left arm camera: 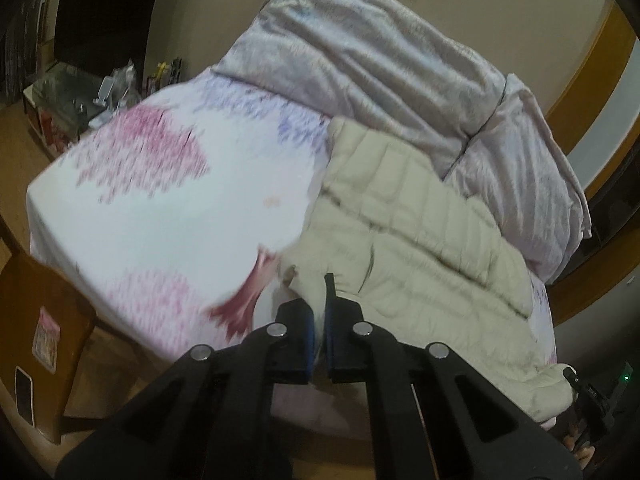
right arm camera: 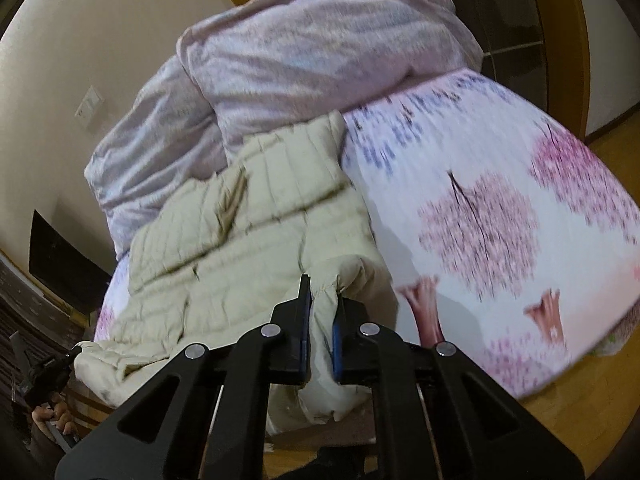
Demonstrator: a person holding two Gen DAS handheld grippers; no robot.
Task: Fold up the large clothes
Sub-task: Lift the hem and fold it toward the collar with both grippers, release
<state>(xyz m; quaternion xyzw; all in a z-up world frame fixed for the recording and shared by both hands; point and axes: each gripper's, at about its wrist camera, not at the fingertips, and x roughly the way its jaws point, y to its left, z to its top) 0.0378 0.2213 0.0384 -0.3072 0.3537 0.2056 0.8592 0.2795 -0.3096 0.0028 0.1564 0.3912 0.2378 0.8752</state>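
The cream quilted jacket (left arm camera: 424,232) lies on the floral bed sheet (left arm camera: 160,208), its near edge clamped by the left gripper (left arm camera: 320,316). Another corner is pinched by the right gripper (right arm camera: 322,312). Both corners should be lifted evenly and the hem kept taut, so a straight fold is laid.

One cream quilted jacket (left arm camera: 420,216) at centre, one grey blanket (left arm camera: 380,64) at twelve o'clock, one flowered bedsheet (left arm camera: 160,200) at nine o'clock, two grippers: left gripper (left arm camera: 320,320), right gripper (right arm camera: 322,320).
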